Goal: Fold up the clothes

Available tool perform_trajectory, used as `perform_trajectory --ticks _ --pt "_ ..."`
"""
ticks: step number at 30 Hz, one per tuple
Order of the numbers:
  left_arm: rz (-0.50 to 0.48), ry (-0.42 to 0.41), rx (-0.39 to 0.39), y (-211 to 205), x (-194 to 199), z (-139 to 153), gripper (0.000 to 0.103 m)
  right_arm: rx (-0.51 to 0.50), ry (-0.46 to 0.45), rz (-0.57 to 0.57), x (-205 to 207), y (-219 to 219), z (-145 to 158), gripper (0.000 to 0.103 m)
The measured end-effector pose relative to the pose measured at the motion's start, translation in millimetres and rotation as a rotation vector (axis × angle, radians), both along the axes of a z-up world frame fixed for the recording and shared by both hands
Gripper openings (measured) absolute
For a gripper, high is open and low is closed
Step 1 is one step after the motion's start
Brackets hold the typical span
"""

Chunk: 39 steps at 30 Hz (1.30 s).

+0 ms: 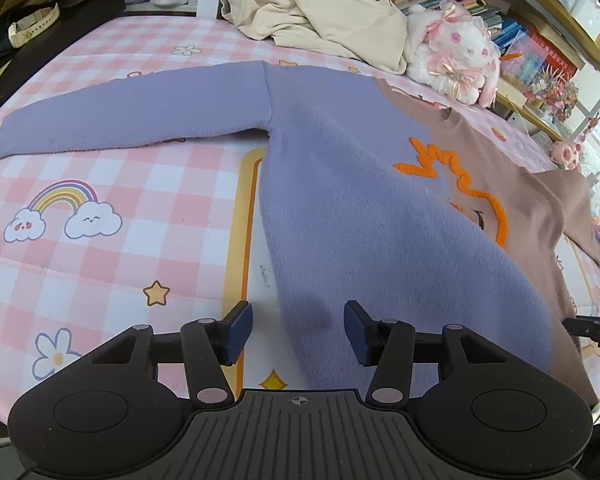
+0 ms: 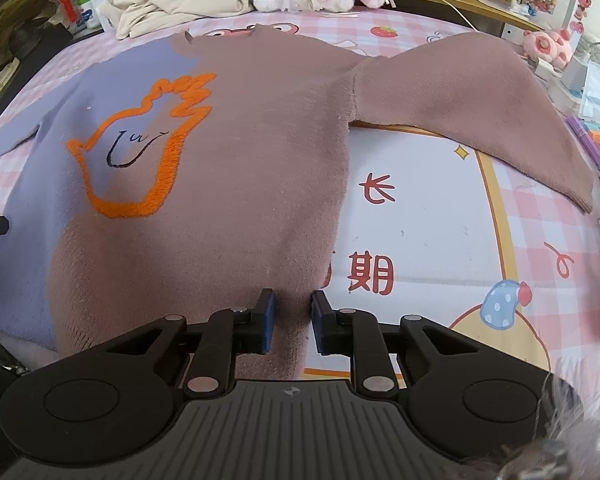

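Black tool (image 1: 298, 330) linkages, blue pads (image 1: 240, 330), silver screws.

Sweater spread flat on the bed cover, both grippers at its near hem.

The sweater (image 2: 228, 168) lies on the bed cover (image 2: 440, 220), sleeves out left and right. The left gripper (image 1: 298, 330) is at the near left hem, the right gripper (image 2: 293, 322) at the near right. Beyond the collar lie a crumpled garment (image 1: 332, 16) and, right of it, a plush toy (image 1: 452, 56).

Bright, even light, soft shadows under the fingers (image 1: 238, 330), strong fisheye bending and dark vignetting at edges.
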<state>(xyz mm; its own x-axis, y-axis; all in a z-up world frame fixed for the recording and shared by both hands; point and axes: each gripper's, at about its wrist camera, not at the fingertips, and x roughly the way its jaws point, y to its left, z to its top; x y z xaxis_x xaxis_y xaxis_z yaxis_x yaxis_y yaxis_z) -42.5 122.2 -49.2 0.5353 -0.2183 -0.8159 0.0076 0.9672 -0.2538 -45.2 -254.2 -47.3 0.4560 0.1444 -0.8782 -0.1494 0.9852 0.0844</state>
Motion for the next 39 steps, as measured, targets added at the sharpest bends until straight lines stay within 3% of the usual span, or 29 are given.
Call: perform_trajectory --ticks 3,6,10,15,22,27,32,34,36,39 --pt "0.006 -0.002 0.017 0 -1 0 0.036 -0.001 0.005 0.005 1 2 1 0.014" --pt "0.025 -0.004 0.005 5 0 -2 0.016 -0.015 0.004 0.019 2 5 1 0.012" --pt "0.044 0.002 -0.013 11 0 -3 0.006 -0.019 -0.001 0.013 3 6 1 0.012" --pt "0.022 -0.021 0.014 5 -1 -3 0.002 -0.041 -0.006 0.008 9 9 1 0.011" --pt "-0.001 -0.069 0.095 22 21 -5 0.001 -0.038 -0.037 -0.009 26 11 -1 0.01" --pt "0.004 -0.076 0.082 38 62 -2 0.001 -0.008 -0.068 -0.076 74 11 0 0.01" --pt "-0.055 -0.085 0.167 30 46 2 0.002 -0.01 -0.071 -0.09 47 14 8 0.011" --pt "-0.043 -0.085 0.217 32 36 -2 0.015 -0.04 -0.081 -0.091 33 17 5 0.018" --pt "-0.011 -0.089 0.226 39 26 0 0.021 -0.061 -0.096 -0.09 20 21 4 0.037" --pt "0.029 -0.119 0.129 50 11 6 0.037 -0.052 -0.097 -0.095 5 24 1 0.039"
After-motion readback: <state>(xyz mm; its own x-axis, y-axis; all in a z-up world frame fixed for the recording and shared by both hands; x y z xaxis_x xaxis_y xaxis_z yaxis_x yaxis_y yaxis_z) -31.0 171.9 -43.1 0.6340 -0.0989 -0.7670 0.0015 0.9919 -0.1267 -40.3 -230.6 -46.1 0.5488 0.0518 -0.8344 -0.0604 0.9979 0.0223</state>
